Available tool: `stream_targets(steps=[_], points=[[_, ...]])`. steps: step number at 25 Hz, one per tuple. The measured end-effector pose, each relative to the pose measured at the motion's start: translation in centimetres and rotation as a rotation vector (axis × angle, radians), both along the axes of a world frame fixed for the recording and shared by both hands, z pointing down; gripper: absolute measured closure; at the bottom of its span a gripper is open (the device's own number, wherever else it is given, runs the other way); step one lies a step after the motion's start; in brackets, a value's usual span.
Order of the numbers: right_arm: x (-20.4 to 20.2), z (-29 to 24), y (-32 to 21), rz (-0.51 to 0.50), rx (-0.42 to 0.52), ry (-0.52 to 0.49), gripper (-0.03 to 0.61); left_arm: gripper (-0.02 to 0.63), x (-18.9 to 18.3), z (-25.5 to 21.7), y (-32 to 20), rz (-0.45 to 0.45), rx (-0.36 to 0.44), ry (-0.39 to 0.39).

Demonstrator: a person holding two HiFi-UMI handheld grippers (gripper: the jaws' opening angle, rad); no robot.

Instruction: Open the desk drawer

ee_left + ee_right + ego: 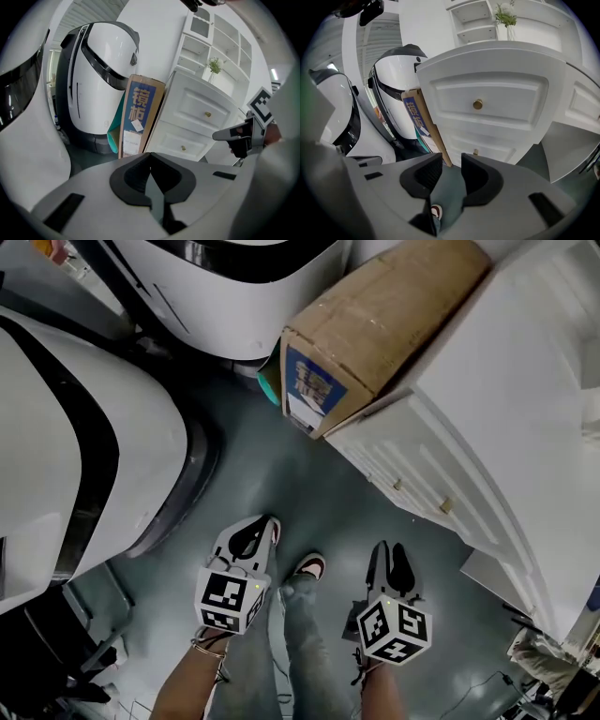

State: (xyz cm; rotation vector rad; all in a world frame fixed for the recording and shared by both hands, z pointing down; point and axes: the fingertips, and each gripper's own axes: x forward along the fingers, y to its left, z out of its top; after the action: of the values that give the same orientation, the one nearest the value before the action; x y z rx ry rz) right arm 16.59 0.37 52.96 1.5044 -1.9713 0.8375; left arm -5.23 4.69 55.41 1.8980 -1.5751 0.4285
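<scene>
Two big white rounded machines with dark trim (66,427) fill the left side of the room, standing on a grey-green floor (281,474). On the right stands the white desk (525,409), with open shelves above it and a small plant (505,14) up there. A long cardboard box (375,324) with a blue label leans against the desk's side, between the desk and the farther machine.

The person stands facing the desk, a tool in each hand, both held low and well apart from the furniture. The left gripper (150,157) has its jaws together at the tips, with nothing caught in them. The right gripper (451,161) has its jaws apart and empty, only floor showing through the gap.

The top drawer (487,101) sits closed, flush in the desk front, straight ahead of the right gripper; its brass knob (477,104) is untouched, and a second knob (476,152) shows on the drawer below. A shoe (310,567) shows between the two tools
</scene>
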Motion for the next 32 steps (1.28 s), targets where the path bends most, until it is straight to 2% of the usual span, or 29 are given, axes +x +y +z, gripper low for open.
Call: stream_targets(steps=[7, 15, 26, 32], points=[[-0.3, 2.4, 0.3, -0.013, -0.046, 0.024, 0.442, 0.595, -1.3, 1.9, 0.8, -0.06, -0.03, 0.01], [-0.7, 6.5, -2.1, 0.032, -0.073, 0.032, 0.443, 0.595, -3.1, 5.8, -1.0, -0.045, -0.048, 0.009], [0.5, 16.5, -5.1, 0.087, -0.058, 0.079, 0.448, 0.595, -6.7, 14.6, -5.0, -0.002, -0.009, -0.044], [1.2, 22.6, -6.7, 0.105, -0.043, 0.087, 0.448, 0.595, -7.2, 20.0, -7.2, 0.03, 0.016, -0.079]])
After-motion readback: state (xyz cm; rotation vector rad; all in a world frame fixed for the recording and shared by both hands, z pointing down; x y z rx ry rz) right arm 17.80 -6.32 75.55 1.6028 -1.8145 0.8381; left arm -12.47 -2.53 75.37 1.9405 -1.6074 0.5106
